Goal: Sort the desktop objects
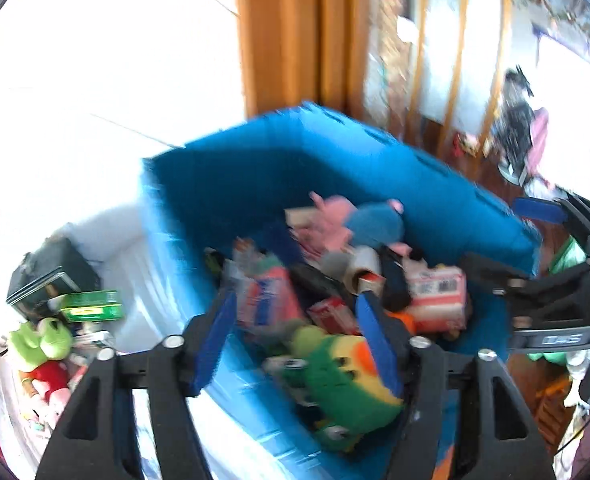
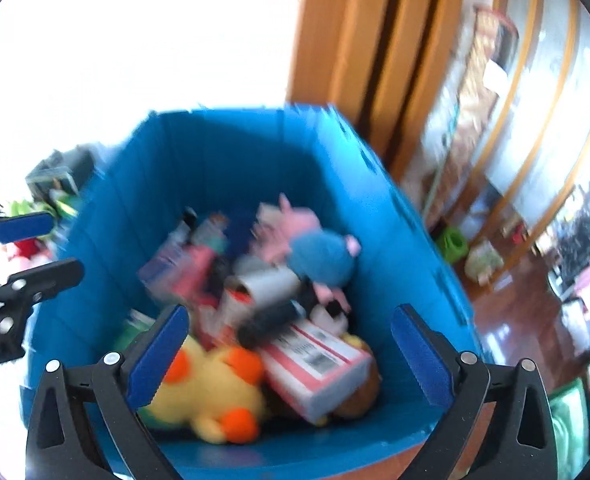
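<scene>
A blue bin (image 1: 231,176) (image 2: 231,168) holds several toys and boxes: a pink and blue plush (image 1: 359,220) (image 2: 315,248), a red and white box (image 1: 439,292) (image 2: 319,364), a grey roll (image 1: 363,268) (image 2: 267,284), a green and yellow plush (image 1: 343,376), a yellow and orange plush (image 2: 211,388). My left gripper (image 1: 299,340) is open and empty above the bin's near side. My right gripper (image 2: 291,356) is open and empty over the bin. Both views are blurred.
Left of the bin, on a white surface (image 1: 135,264), lie a green frog plush (image 1: 43,344), a green box (image 1: 91,306) and a dark box (image 1: 51,272). Wooden door frame (image 1: 287,32) and shelves stand behind. Wooden floor lies at right (image 2: 519,320).
</scene>
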